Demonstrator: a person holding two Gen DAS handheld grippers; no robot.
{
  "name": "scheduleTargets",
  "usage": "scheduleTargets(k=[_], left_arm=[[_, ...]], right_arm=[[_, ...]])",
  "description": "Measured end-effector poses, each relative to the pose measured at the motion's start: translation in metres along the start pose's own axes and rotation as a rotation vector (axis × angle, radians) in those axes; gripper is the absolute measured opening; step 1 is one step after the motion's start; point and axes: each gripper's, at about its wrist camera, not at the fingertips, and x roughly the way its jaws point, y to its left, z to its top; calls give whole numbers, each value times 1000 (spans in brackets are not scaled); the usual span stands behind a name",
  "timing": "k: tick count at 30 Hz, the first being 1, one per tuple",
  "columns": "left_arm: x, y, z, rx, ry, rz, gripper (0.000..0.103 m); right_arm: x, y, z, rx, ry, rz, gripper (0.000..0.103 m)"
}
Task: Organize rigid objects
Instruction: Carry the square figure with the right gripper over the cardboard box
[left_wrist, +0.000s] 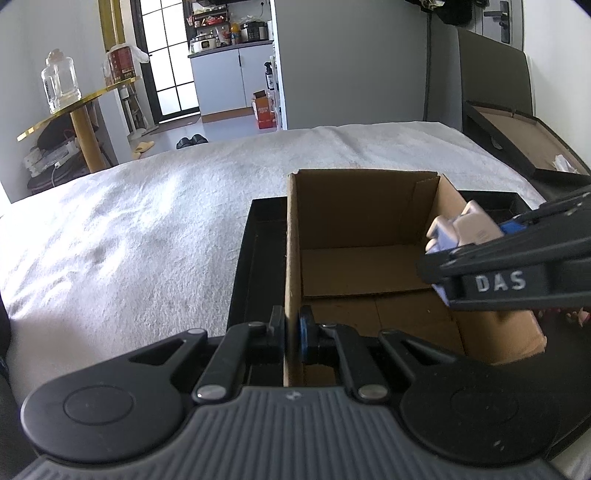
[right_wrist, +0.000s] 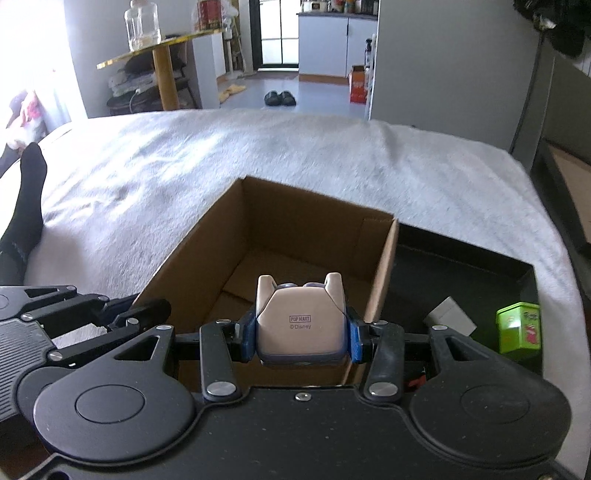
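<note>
Toy (right_wrist: 301, 325) sits clamped between the blue pads of the right gripper (right_wrist: 301, 334), base toward the camera, its two stubby feet pointing forward over the open box (right_wrist: 258, 236). From the left wrist view the same toy (left_wrist: 463, 229) hangs above the box's right wall, inside the rim line. The left gripper (left_wrist: 291, 332) is closed on the box's near-left wall (left_wrist: 293, 258), one pad outside and one inside the cardboard. Box (left_wrist: 369, 206) stands on a black tray (left_wrist: 255, 236), which lies on a white blanket (left_wrist: 147, 221). The box floor looks bare. To the right of the box, on the tray, lie a small grey block (right_wrist: 448, 315) and a green tin (right_wrist: 519, 326), both apart from the box wall. The blanket spreads wide and flat to the left and beyond the box. A socked foot (right_wrist: 26, 199) rests at the blanket's left edge.
</note>
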Motion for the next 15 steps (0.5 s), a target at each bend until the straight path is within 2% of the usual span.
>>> scheduleTargets(k=[5,9,11,15], left_arm=[[0,2,1,-18,3,-7,7],[-1,3,0,-23,2,-12,7],[-1,3,1,-25,8,-21,7],[0,2,1,-15,6,-7,7]], right_arm=[[11,2,6,-9,23,1,44],[9,2,12,2,-34,23,44],[7,4,15,-12,-54,3,47],[3,1,15,-10,-32,-20,48]])
